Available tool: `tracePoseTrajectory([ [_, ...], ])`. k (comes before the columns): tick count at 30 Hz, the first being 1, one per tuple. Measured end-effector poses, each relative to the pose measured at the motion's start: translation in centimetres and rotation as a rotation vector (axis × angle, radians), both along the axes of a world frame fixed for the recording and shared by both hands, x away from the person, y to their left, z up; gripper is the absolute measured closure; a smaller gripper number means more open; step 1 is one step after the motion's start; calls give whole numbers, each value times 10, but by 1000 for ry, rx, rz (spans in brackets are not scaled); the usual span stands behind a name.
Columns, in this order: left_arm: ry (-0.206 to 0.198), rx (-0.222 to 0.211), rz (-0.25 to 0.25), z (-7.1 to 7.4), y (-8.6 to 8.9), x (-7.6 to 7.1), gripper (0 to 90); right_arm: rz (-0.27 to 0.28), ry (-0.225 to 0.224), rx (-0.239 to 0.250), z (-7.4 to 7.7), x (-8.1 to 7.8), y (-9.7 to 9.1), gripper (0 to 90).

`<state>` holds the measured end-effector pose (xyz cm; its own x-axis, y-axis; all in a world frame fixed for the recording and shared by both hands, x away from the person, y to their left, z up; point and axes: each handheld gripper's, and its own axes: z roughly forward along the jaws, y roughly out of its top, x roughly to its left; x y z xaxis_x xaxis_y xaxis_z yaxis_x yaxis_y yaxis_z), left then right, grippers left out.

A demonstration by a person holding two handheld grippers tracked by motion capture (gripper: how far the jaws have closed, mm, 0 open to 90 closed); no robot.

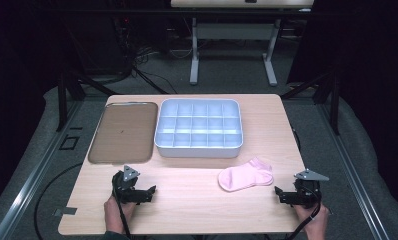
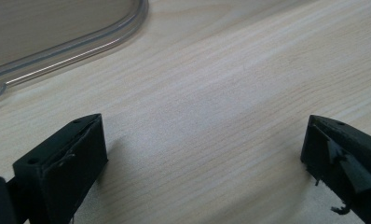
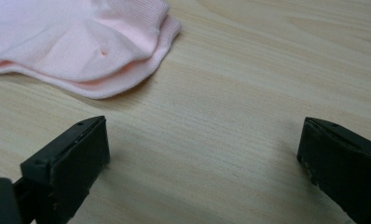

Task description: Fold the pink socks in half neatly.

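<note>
A pair of pink socks (image 1: 244, 175) lies flat on the wooden table (image 1: 197, 200), front right. In the right gripper view the socks (image 3: 81, 42) lie just ahead and left of my right gripper (image 3: 202, 149), which is open over bare wood with nothing between its jaws. From above, the right gripper (image 1: 288, 195) rests near the table's front right corner, a short way right of the socks. My left gripper (image 1: 143, 192) sits at the front left, open and empty. In its own view the left gripper (image 2: 202, 149) has only wood between its jaws.
A brown flat tray (image 1: 123, 131) lies at the back left; its rim (image 2: 72, 46) shows ahead of the left gripper. A pale grey organiser box (image 1: 197, 150) with several compartments stands at the back centre. Bare wood separates the two grippers.
</note>
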<state>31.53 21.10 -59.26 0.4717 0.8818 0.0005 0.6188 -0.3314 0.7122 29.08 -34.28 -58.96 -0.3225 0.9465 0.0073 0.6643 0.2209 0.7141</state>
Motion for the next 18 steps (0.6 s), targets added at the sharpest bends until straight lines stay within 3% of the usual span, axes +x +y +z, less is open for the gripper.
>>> tracePoseTrajectory([
  [13, 0, 0, 8, 0, -1, 0, 0, 0, -2, 0, 0, 0, 0, 21],
  [18, -1, 2, 16, 0, -2, 1, 0, 25, 13, -7, 1, 1, 1, 11],
])
